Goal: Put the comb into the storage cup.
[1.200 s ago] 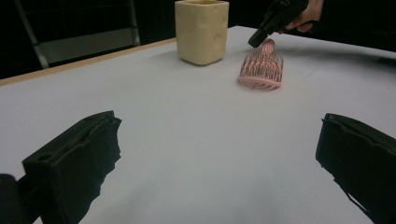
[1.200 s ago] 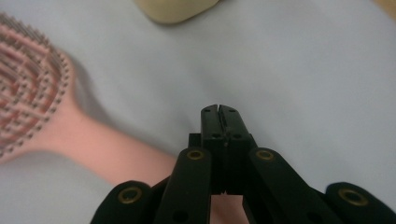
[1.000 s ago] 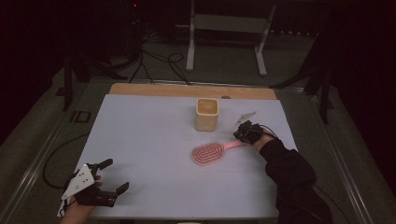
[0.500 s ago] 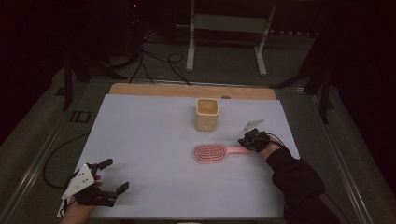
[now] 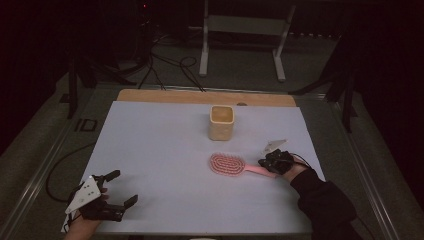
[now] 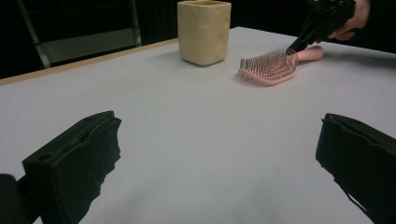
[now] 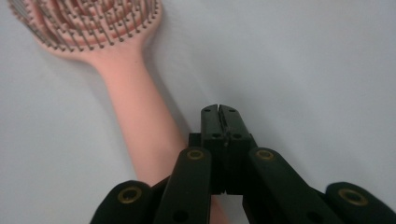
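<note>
High view: noted pink hairbrush [image 5: 234, 166] flat on the white table [image 5: 160, 150], bristles up, long axis across the table, oval head toward the centre just in front of the yellow cup [image 5: 221, 122], handle toward the right gripper [image 5: 263, 162]; left gripper [image 5: 122, 187] near the front left corner, jaws wide apart on nothing. Left gripper view: saw brush [image 6: 273, 65] beside cup [image 6: 204, 30], dense thin bristles, right gripper [image 6: 295, 45] tip at the neck of the handle. Right gripper view: found jaws pressed together, empty, right gripper [image 7: 219, 110] just beside the smooth handle of the brush [image 7: 135, 107], head at upper left.
</note>
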The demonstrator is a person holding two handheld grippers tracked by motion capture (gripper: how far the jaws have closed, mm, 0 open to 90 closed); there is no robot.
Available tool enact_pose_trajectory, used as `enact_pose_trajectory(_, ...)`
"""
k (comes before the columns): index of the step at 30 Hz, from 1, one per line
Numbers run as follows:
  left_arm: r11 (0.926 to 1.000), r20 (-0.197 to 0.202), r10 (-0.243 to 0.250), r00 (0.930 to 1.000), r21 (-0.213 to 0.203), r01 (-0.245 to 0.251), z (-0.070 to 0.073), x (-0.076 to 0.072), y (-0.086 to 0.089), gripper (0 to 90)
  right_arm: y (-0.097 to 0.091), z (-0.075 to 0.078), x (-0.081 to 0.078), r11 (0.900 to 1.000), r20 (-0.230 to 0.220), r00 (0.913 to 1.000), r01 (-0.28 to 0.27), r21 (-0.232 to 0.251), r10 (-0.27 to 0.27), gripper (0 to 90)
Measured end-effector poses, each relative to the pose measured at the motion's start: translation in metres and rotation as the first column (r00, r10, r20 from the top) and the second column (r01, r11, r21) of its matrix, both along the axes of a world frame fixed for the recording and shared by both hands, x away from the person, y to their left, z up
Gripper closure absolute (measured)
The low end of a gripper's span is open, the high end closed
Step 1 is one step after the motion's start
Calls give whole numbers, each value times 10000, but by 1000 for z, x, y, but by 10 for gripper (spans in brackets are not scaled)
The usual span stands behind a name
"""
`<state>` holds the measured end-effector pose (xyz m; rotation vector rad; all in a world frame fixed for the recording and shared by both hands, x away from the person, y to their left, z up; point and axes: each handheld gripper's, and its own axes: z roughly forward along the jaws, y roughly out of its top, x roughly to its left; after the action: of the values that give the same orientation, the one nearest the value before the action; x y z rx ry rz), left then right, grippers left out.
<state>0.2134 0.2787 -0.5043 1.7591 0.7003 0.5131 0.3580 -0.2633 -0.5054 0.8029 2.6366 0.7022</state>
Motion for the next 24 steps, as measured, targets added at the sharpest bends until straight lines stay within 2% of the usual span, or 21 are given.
enact_pose_trajectory(13, 10000, 17, -7, 10000, 52, 7, 0, 0, 0, 0, -5, 0, -36, 9990, -129, 9999, -108, 429, 113, 900)
enact_pose_trajectory(24, 10000, 31, -11, 10000, 56, 11, 0, 0, 0, 0, 0, -2, -58, 9977, -296, 9990, -321, 604, 339, 900)
